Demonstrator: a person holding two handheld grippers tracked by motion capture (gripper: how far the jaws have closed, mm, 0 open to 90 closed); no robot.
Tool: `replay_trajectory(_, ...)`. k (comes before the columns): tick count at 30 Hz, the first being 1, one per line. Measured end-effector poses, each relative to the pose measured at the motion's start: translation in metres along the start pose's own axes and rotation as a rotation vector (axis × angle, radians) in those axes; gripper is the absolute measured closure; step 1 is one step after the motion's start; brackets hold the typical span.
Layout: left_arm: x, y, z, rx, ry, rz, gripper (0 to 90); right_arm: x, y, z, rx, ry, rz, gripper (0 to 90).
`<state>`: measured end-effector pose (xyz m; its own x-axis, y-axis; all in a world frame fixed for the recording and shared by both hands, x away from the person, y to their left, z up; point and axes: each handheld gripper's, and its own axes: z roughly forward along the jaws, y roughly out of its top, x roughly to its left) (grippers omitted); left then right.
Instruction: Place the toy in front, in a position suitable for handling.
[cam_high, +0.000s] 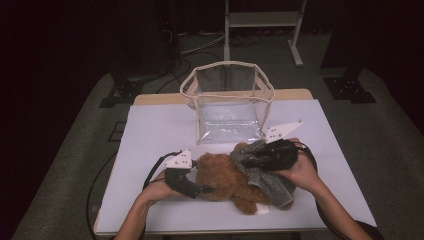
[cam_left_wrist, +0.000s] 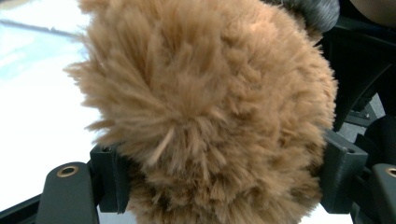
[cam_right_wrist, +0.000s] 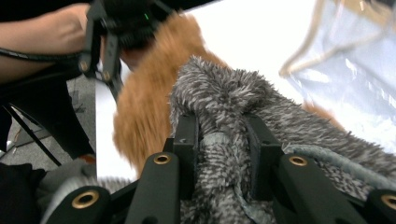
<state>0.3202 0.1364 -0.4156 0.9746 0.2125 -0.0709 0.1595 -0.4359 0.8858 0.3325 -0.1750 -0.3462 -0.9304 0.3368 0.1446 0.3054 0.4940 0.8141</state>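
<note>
Teddy (cam_high: 225, 179), shaggy tan plush, lies on the white table (cam_high: 150, 135); left gripper (cam_high: 202, 189) clamps its head, right gripper (cam_high: 245, 161) pinches its fuzzy grey garment (cam_high: 267, 180).

My table (cam_high: 150, 130) is covered with a pale lavender-white sheet, and a strip of light wood shows along its far edge (cam_high: 155, 98). It stands on a grey carpeted floor (cam_high: 65, 165) that runs out on both sides. Beyond the table the room falls into darkness; I can make out no wall there. A white metal frame with a low shelf (cam_high: 262, 20) stands at the back, its two legs reaching toward me. Black stand feet sit on the carpet at the far left (cam_high: 120, 92) and far right (cam_high: 350, 90), and dark cables (cam_high: 200, 45) lie across the floor near the frame. Light falls brightest on the tabletop itself
</note>
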Motion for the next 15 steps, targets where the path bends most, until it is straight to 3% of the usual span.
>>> replay_trajectory(4,-0.003,0.004,0.005,0.018,0.015,0.035,22.3,0.006,0.014,0.012,0.016,-0.001,-0.046,68.6)
replay_trajectory(8,0.0,-0.006,0.007,0.05,0.018,0.008,18.6,-0.002,-0.001,0.021,0.088,-0.03,-0.042,69.6)
replay_trajectory(11,0.002,-0.007,0.007,0.072,0.029,0.004,12.3,-0.007,-0.012,0.021,0.097,-0.027,-0.018,70.2)
replay_trajectory(15,0.003,-0.011,0.003,0.086,0.035,-0.002,9.6,-0.008,-0.014,0.018,0.101,-0.035,-0.022,70.3)
